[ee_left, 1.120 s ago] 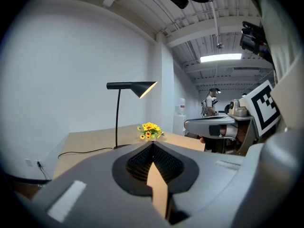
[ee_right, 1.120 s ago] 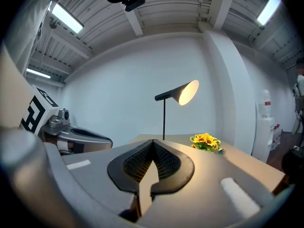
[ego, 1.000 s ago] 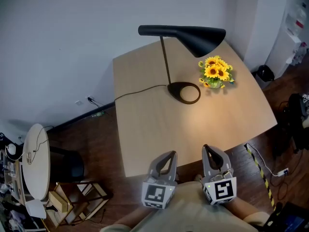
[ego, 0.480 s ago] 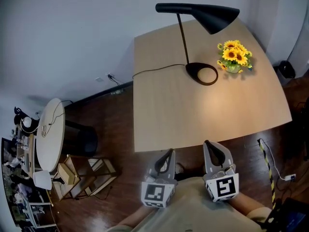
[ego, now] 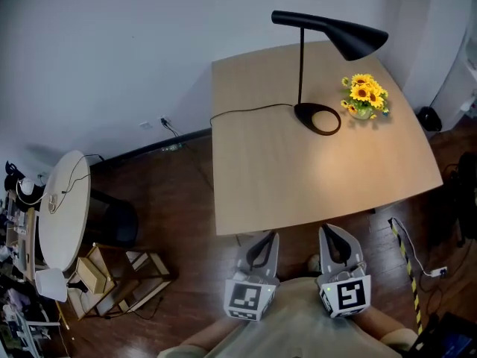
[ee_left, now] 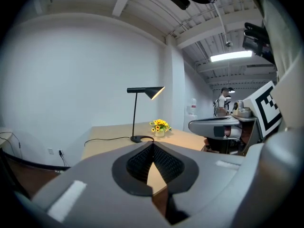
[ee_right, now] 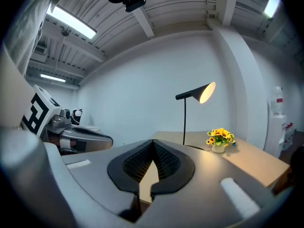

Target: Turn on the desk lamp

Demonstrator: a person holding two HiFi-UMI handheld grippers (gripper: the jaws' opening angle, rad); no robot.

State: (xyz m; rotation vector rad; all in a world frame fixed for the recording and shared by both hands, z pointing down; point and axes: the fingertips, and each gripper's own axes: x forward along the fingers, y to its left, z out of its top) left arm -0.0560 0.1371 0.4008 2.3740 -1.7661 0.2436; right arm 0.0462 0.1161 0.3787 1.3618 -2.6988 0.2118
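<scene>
A black desk lamp (ego: 350, 37) stands at the far side of the wooden table (ego: 298, 185), its ring base (ego: 317, 118) beside a small pot of sunflowers (ego: 363, 95). Its shade glows in the left gripper view (ee_left: 151, 92) and in the right gripper view (ee_right: 204, 92), and a warm patch of light lies on the tabletop. My left gripper (ego: 262, 239) and right gripper (ego: 328, 233) hang side by side over the floor, just short of the table's near edge and far from the lamp. Both are shut with nothing between their jaws (ee_left: 153, 144) (ee_right: 153, 142).
The lamp's black cord (ego: 246, 110) runs left off the table toward a wall socket. A round white table (ego: 63, 207) and a low wooden rack (ego: 127, 274) stand at the left. A striped cable (ego: 406, 256) lies on the floor at the right.
Both grippers have drawn back from above the table's front edge to over the floor. The table and lamp now sit farther off and more to the right in the head view.
</scene>
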